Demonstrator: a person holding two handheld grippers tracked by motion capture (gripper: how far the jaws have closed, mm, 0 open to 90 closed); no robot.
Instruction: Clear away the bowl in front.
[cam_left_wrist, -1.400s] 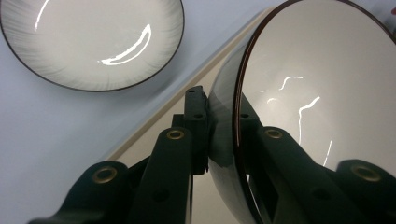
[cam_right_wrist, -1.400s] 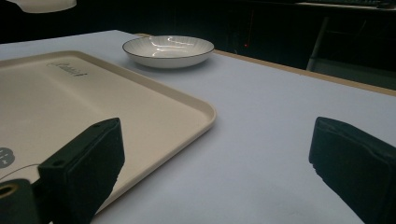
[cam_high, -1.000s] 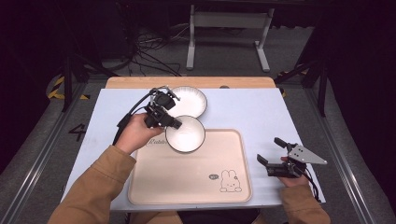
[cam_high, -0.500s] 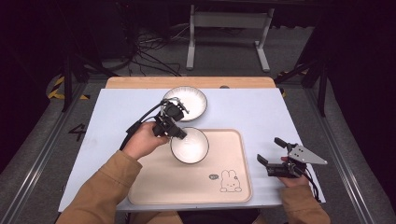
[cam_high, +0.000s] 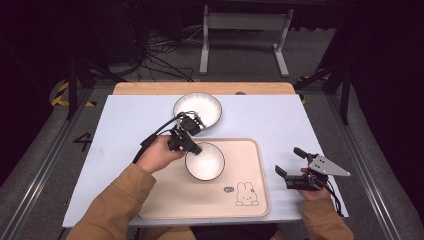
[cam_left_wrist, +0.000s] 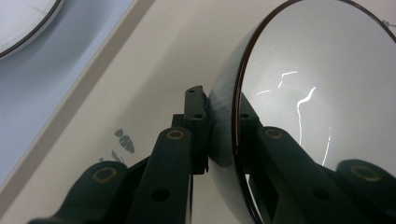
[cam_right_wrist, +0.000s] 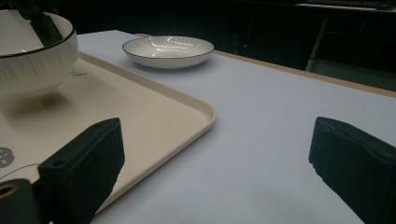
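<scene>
A white bowl (cam_high: 205, 161) with a dark rim hangs just above the beige tray (cam_high: 165, 200), near its middle. My left gripper (cam_high: 192, 148) is shut on the bowl's rim at its upper left; the left gripper view shows one jaw outside the bowl (cam_left_wrist: 299, 93) and one inside. A white ribbed plate (cam_high: 197, 107) lies on the blue-white table beyond the tray. My right gripper (cam_high: 291, 162) is open near the table's right front edge, with nothing between its fingers. In the right gripper view the bowl (cam_right_wrist: 32, 51) is at far left and the plate (cam_right_wrist: 168, 50) farther back.
The tray (cam_right_wrist: 154, 121) has a raised lip and a rabbit drawing (cam_high: 245, 193) at its front right. A wooden strip (cam_high: 200, 88) runs along the table's far edge. A metal stand (cam_high: 243, 30) and cables are on the floor beyond.
My left gripper has carried the bowl toward me and to the right, from beside the plate to over the tray's middle. The right gripper has stayed where it was.
</scene>
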